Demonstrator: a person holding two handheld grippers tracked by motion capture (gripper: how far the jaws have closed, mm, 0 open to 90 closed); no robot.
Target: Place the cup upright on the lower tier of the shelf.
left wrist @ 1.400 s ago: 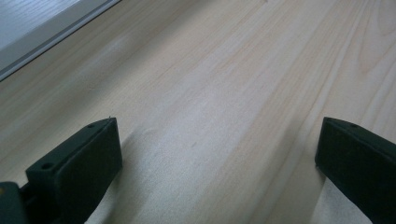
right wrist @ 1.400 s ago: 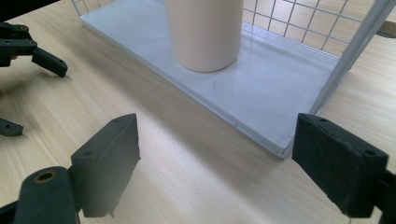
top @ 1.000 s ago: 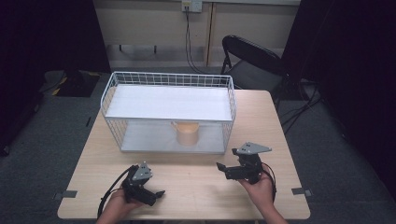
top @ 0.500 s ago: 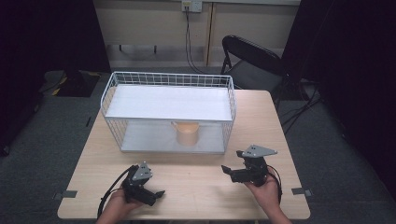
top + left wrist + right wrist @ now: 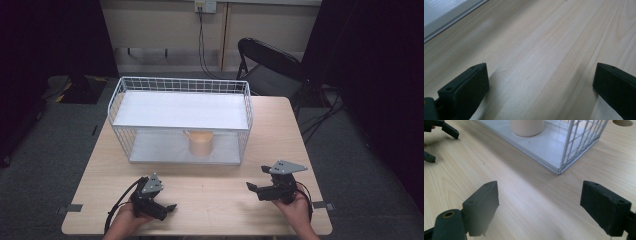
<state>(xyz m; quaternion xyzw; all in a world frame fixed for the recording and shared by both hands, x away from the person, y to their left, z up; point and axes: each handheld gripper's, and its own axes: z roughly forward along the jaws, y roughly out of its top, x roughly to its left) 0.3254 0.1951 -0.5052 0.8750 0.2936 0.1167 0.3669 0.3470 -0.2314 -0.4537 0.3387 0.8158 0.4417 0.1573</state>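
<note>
Jaws on my right gripper (image 5: pixel 539 207) stand wide apart with nothing between them but bare table (image 5: pixel 524 202); in the high view I see that gripper (image 5: pixel 255 188) held in my right hand (image 5: pixel 295 207) low over the near right part of the table, its tips aimed across toward my other hand. Ahead of its fingers (image 5: pixel 482 203) and off to their far side, the corner of the white wire basket (image 5: pixel 571 152) stands on the wood, and past that corner, on the basket's white floor, sits the beige cup (image 5: pixel 527 126), well apart from both pads. From above, the cup (image 5: pixel 201 142) stands upright on the lower floor of the basket (image 5: pixel 180 85), under the white shelf, toward the open front edge. My left gripper (image 5: pixel 539 82) is also spread wide, gripping nothing, its fingers (image 5: pixel 466 87) hovering just over plain wood; beyond their tips, up at the far corner of the left gripper view, I catch a strip of the basket's white base. In the high view the left gripper (image 5: pixel 171 207) sits in my left hand (image 5: pixel 127 220) near the table's front edge, well apart from the right one, with its cable (image 5: pixel 117 207) looping back beside the hand.
</note>
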